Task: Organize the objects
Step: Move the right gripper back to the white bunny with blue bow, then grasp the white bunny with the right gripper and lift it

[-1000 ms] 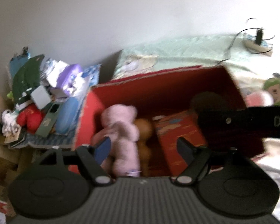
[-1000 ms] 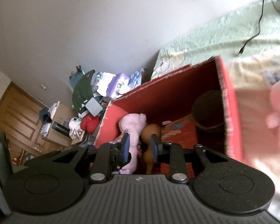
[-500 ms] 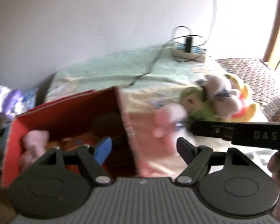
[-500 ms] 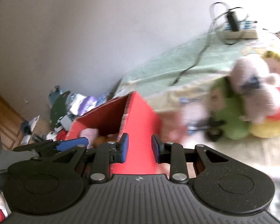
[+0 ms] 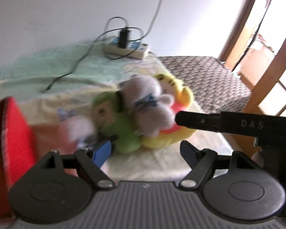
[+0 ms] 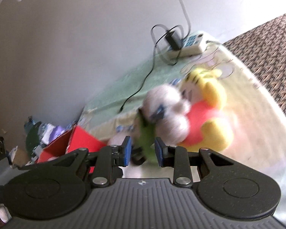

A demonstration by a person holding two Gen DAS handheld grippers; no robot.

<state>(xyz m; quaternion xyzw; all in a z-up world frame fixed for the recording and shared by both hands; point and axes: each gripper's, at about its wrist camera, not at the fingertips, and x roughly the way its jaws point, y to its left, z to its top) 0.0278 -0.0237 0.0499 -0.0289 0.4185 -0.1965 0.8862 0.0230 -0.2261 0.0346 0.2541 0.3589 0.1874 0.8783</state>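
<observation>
The soft toys (image 5: pixel 143 114) are all blurry. The red box (image 5: pixel 11 133) is cut off at the left edge. The green toy (image 6: pixel 146 139) hides partly behind the tongs (image 6: pixel 143 150).

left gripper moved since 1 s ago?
Yes. The left gripper swung right, off the red box, now at frame left, toward the plush toys.

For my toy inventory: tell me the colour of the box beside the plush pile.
The box is red, clearest in the left wrist view.
</observation>
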